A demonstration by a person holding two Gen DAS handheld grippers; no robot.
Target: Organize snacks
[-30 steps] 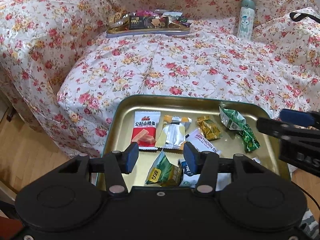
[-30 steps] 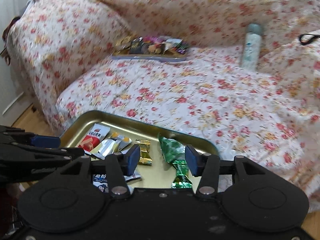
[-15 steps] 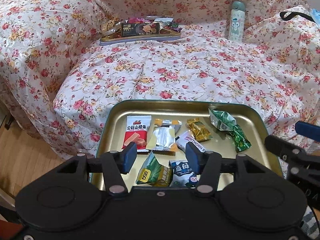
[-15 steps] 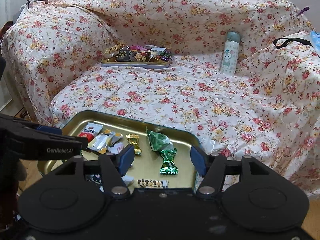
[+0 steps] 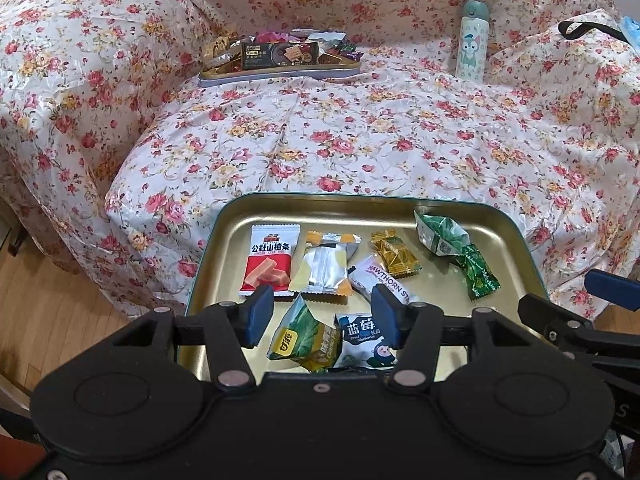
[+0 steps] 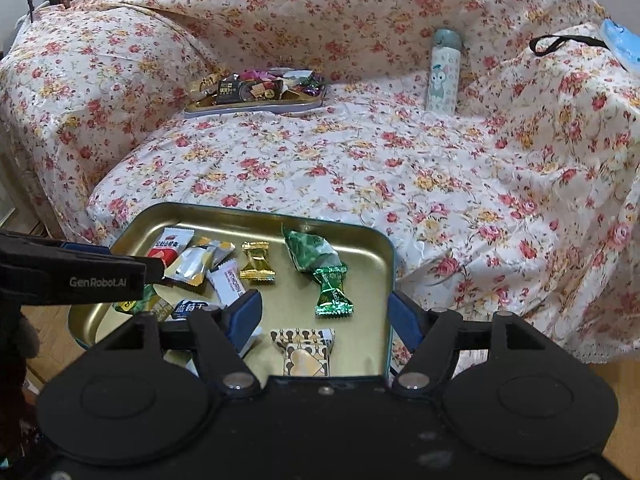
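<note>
Gold metal tray (image 5: 516,236) holds crinkly foil snack packets (image 5: 322,265).

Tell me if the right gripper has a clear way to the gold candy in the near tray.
Probably yes. The right gripper is open and empty, and the gold candy lies uncovered just ahead-left in the tray; the left gripper sits further left.

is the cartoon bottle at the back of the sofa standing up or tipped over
Upright. The bottle stands on its base on the floral sofa cover, cap on top, against the backrest. Its slight lean may be only fisheye distortion.
</note>
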